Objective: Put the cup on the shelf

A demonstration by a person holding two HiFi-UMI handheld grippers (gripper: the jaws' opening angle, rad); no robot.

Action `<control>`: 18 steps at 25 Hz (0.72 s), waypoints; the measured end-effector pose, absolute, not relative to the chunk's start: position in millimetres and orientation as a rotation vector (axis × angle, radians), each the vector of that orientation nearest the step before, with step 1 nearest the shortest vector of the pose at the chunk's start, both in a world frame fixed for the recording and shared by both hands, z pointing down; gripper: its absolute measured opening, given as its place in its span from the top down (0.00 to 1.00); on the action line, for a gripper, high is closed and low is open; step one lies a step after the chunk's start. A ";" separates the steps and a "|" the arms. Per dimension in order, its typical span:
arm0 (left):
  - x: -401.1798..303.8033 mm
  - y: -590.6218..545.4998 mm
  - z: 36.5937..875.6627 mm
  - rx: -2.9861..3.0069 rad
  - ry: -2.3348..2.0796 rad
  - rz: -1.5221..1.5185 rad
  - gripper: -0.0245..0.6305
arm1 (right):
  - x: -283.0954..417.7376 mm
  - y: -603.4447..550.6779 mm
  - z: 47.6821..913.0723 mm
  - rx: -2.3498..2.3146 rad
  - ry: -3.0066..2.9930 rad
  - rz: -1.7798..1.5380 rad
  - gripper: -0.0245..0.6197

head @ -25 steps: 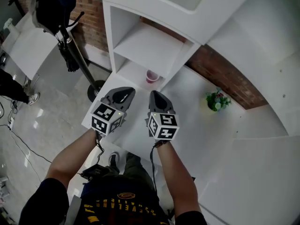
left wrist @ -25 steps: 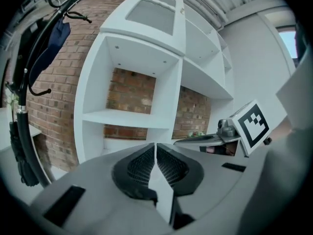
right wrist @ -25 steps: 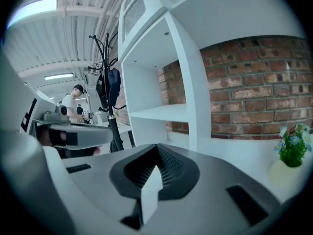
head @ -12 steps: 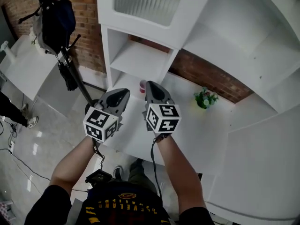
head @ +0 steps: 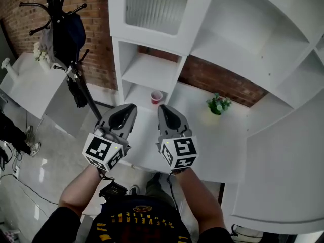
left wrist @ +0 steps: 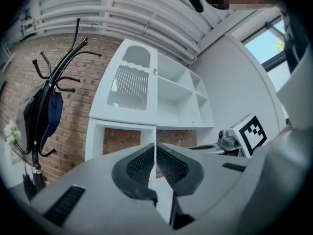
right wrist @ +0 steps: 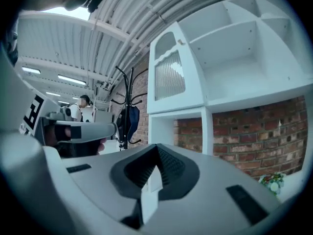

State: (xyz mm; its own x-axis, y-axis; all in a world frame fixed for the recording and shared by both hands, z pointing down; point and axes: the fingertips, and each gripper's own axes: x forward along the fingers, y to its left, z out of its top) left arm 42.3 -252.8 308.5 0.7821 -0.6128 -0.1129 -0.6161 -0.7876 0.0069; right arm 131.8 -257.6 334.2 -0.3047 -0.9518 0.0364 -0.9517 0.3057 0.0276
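One cup (head: 157, 96) upright, mouth upward, in shelf (head: 150, 71)

No legible txt; shirt print (head: 135, 219) too blurry.

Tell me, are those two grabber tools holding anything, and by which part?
Nothing is held. The left gripper and the right gripper are both shut with nothing between their jaws; the pink cup stands apart, ahead of them.

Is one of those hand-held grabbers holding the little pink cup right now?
No, the cup stands alone in the shelf unit's lowest opening, beyond the left gripper and right gripper, both with jaws together and empty.
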 end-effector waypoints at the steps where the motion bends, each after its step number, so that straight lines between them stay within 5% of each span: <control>1: 40.5 -246.2 305.7 -2.923 1.008 0.173 0.94 | 128.0 -249.4 326.8 1.830 -2.502 -0.044 0.97; 18: 11.2 -162.7 243.5 -2.785 0.921 0.338 0.94 | 87.2 -169.8 260.9 1.841 -2.588 -0.255 0.97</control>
